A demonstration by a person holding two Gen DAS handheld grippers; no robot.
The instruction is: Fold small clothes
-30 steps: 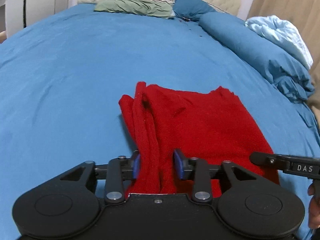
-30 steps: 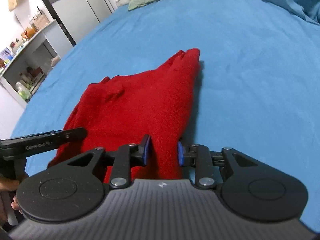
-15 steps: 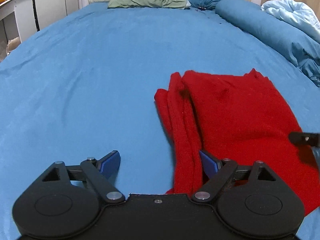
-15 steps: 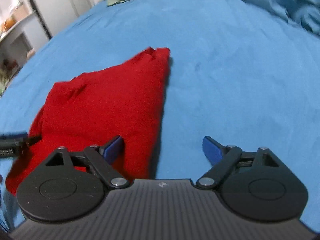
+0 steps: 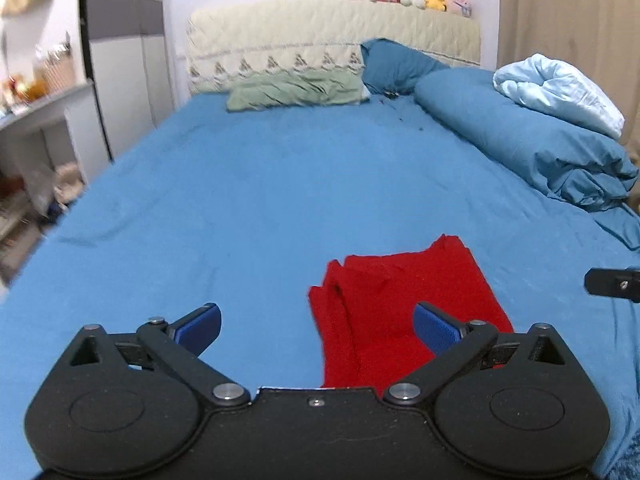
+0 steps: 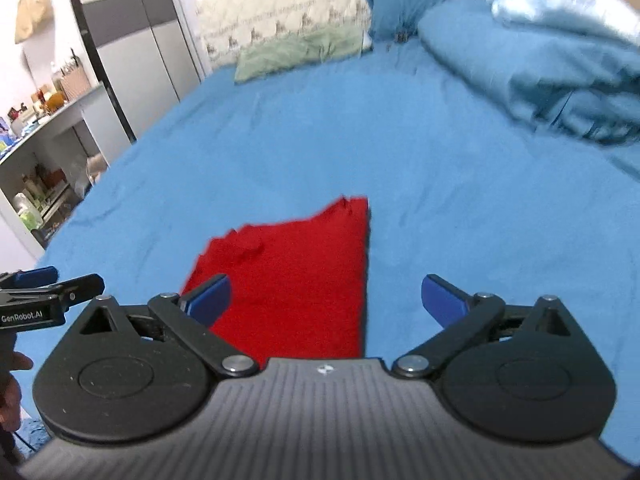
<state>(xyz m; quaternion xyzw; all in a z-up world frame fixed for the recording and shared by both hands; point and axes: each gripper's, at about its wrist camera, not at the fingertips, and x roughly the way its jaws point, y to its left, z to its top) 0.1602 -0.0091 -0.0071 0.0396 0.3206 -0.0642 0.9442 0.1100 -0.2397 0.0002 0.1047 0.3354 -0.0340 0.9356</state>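
Note:
A small red garment point(image 5: 404, 300) lies folded flat on the blue bed sheet point(image 5: 280, 200); it also shows in the right wrist view point(image 6: 300, 280). My left gripper point(image 5: 316, 324) is open and empty, raised above the garment's left edge. My right gripper point(image 6: 326, 296) is open and empty, raised above the garment's right edge. The tip of the right gripper shows at the right edge of the left wrist view point(image 5: 612, 282). The left gripper's tip shows at the left of the right wrist view point(image 6: 52, 288).
A rolled blue duvet point(image 5: 540, 148) with a light blue blanket point(image 5: 560, 92) lies along the bed's right side. A green pillow point(image 5: 296, 90) and a blue pillow point(image 5: 396, 64) sit at the headboard. A desk and wardrobe point(image 5: 120, 80) stand left of the bed.
Both grippers were shut on the garment's near edge, then opened and let it go. Both have since lifted and pulled back from it.

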